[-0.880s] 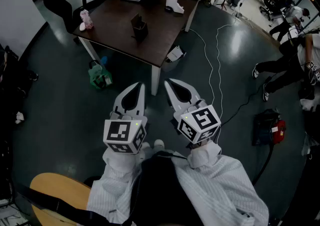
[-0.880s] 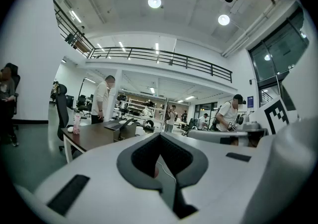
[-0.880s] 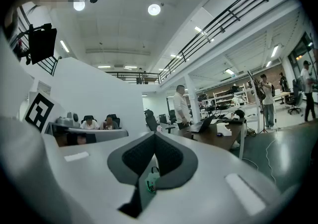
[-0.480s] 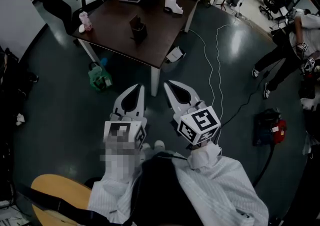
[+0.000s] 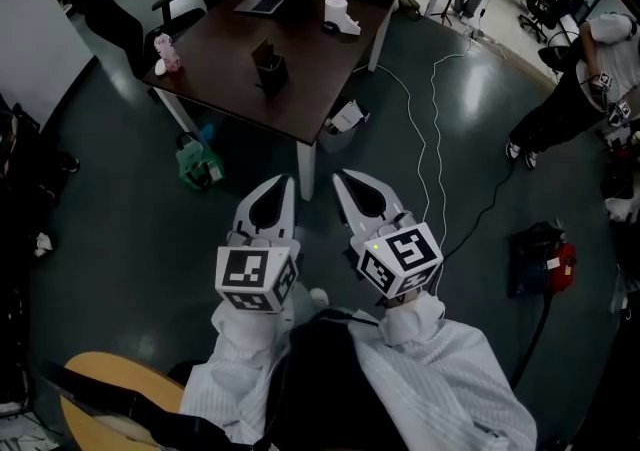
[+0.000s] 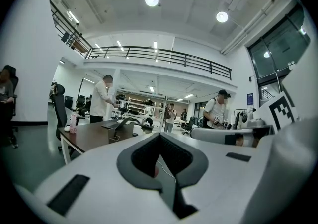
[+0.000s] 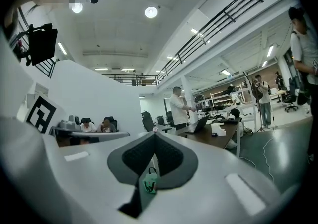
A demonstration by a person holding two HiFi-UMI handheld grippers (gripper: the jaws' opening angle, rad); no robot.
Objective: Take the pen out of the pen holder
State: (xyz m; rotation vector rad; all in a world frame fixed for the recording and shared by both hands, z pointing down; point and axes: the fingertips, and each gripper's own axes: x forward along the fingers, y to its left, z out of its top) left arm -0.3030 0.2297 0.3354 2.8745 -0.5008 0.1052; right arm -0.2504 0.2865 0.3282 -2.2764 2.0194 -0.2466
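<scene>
Both grippers are empty, and their jaws are together. The left gripper (image 5: 287, 182) and the right gripper (image 5: 340, 179) sit side by side just below the middle of the head view. Each gripper view shows the two tips meeting at a point with nothing pinched (only floor and a bit of green bag show through the slot lower down).

The pen holder (image 5: 272, 69), a small dark box, stands on the brown table (image 5: 225, 49) in the upper left of the head view, well apart from both grippers, with open floor between. Nothing of the task looks begun.

A pen should be light, stiff and slim. Its barrel is likely smooth and round, so it could roll or swivel between two flat pads. The best hold is probably across the upper part of the barrel, where it stands clear of the rim, followed by a straight upward pull. The holder also looks light and may tip or lift with the pen, so the other gripper may have to steady its wall.

The pen itself cannot be made out. A thin dark shape rises above the holder's rim, but it is too small to tell whether it is the pen or part of the box. How many things stand in the holder cannot be told either. In both gripper views the table lies low and far off, partly behind the jaws, and I cannot pick out the holder there with confidence.
</scene>
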